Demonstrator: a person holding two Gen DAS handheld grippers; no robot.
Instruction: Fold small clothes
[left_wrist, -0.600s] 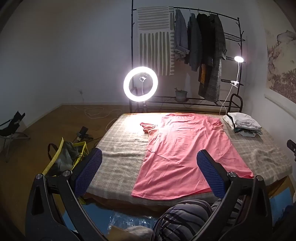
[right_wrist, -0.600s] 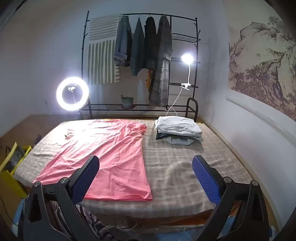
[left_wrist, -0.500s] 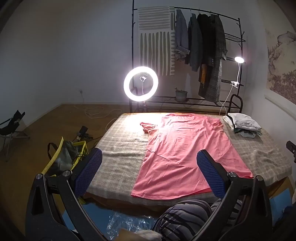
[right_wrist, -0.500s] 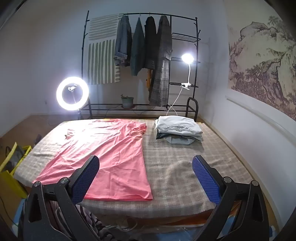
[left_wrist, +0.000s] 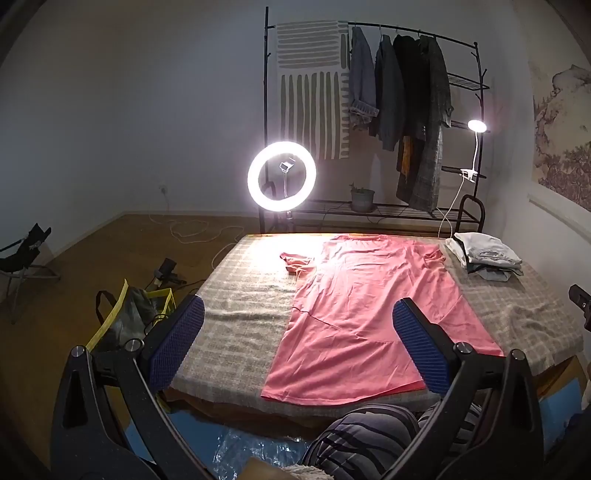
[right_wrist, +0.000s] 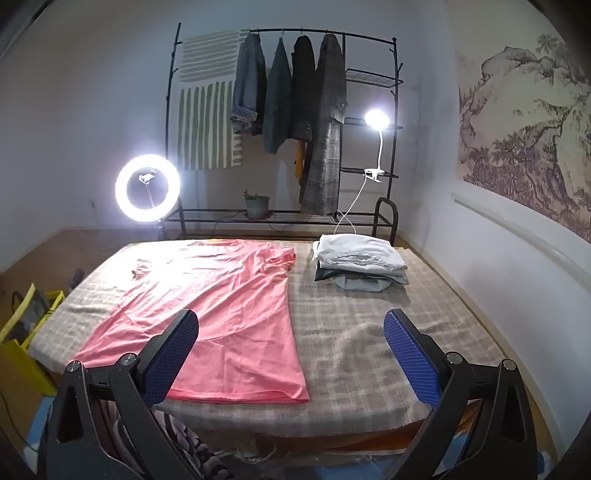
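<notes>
A pink T-shirt (left_wrist: 365, 302) (right_wrist: 218, 306) lies spread flat on the checked bed cover (left_wrist: 240, 317) (right_wrist: 369, 325), its hem toward me and its collar at the far end. My left gripper (left_wrist: 295, 339) hovers open in front of the bed's near edge, above the shirt's hem, with nothing between its blue pads. My right gripper (right_wrist: 291, 350) is open too, held over the near right part of the bed beside the shirt's right edge. A stack of folded clothes (left_wrist: 484, 254) (right_wrist: 358, 262) sits at the far right of the bed.
Behind the bed stand a lit ring light (left_wrist: 281, 181) (right_wrist: 147, 188), a black clothes rack with hanging garments (left_wrist: 402, 92) (right_wrist: 295, 96) and a clip lamp (right_wrist: 376, 120). A yellow bag (left_wrist: 125, 317) sits on the floor at the left. Striped fabric (left_wrist: 365, 439) is below the left gripper.
</notes>
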